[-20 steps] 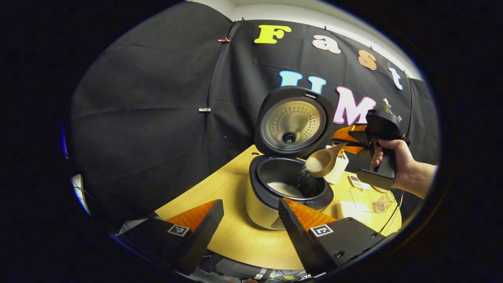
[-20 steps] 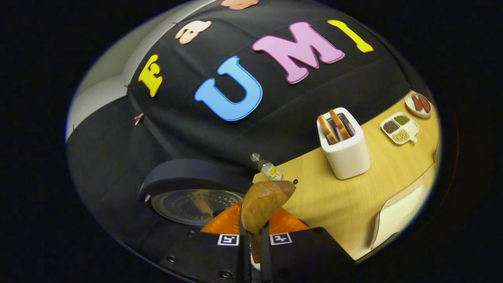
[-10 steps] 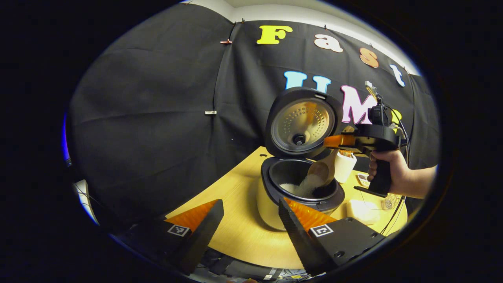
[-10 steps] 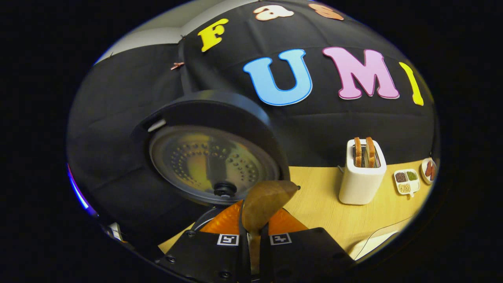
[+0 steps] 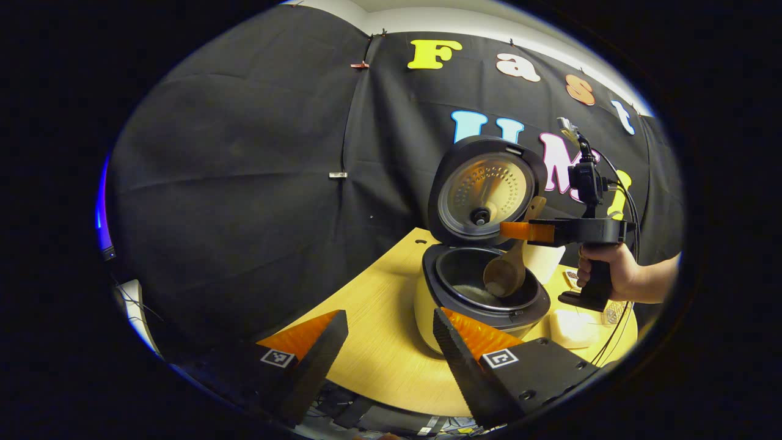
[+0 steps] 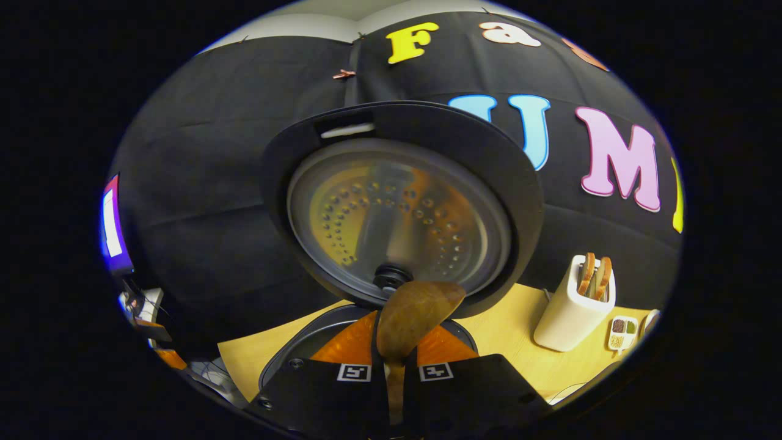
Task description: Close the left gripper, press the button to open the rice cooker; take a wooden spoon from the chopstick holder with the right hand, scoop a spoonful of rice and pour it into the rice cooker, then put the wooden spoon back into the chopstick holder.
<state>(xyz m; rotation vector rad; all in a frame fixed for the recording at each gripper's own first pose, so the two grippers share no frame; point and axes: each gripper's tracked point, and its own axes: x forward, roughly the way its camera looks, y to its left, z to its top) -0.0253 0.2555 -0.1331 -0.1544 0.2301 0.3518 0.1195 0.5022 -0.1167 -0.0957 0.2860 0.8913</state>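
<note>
1. The left gripper (image 5: 385,342) is held back, fingers spread, nothing between them.
2. The smooth, rounded wooden spoon (image 5: 506,275), pinched by the right gripper (image 6: 396,360), is tipped bowl-down over the pot; it should be lifted clear before being returned.
3. The rice cooker (image 5: 482,293) stands open, its perforated metal lid (image 6: 397,214) upright.

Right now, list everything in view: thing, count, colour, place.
rice cooker: one, cream body with black rim, on the table, lid raised.
wooden spoon: one, brown, bowl tipped over the cooker's pot.
toaster: one, white, two toast slices in it, on the table right of the cooker.
divided dish: one, white, beside the toaster.
table: one, light wood.
hand: one, holding the right gripper's handle.
right gripper: fingers shut on the spoon handle.
left gripper: fingers apart, empty.
</note>
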